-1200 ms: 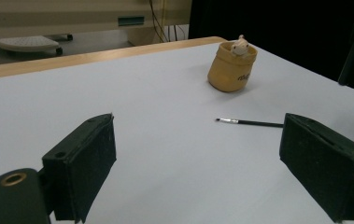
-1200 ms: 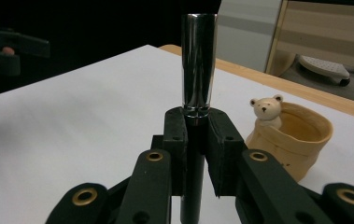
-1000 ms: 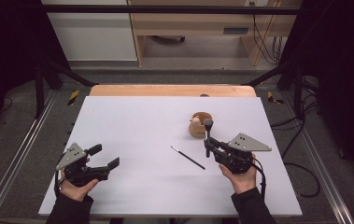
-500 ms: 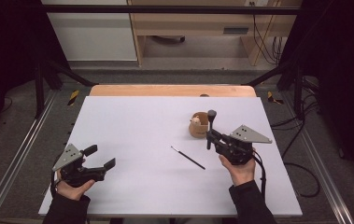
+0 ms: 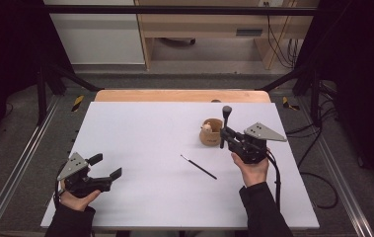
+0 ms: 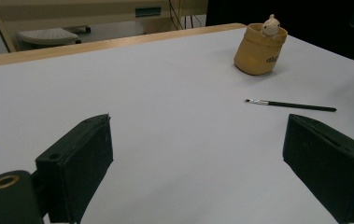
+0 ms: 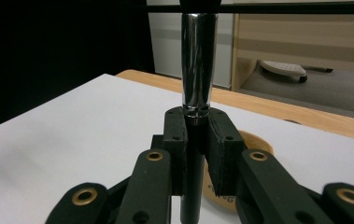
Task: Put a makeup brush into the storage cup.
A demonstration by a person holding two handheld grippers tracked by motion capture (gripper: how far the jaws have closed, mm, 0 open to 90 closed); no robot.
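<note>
Cup [image 6: 258, 53] lettering blurred, perhaps "mo".

So the big makeup brush [image 5: 225, 123] is standing upright, shiny silver collar [image 7: 199, 65] over a black handle, dark rounded head on top, right beside the little tan pot [image 5: 211, 133], on its right. Handle's pinched low down in the right tongs [image 5: 222, 132].

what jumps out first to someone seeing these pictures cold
The right gripper at the table's right, its fingers clamped on an upright makeup brush with a shiny metal ferrule, beside a tan holder with a little pale figure at its rim. A thin black brush lies alone mid-table, and the left gripper rests open at the near left.
</note>
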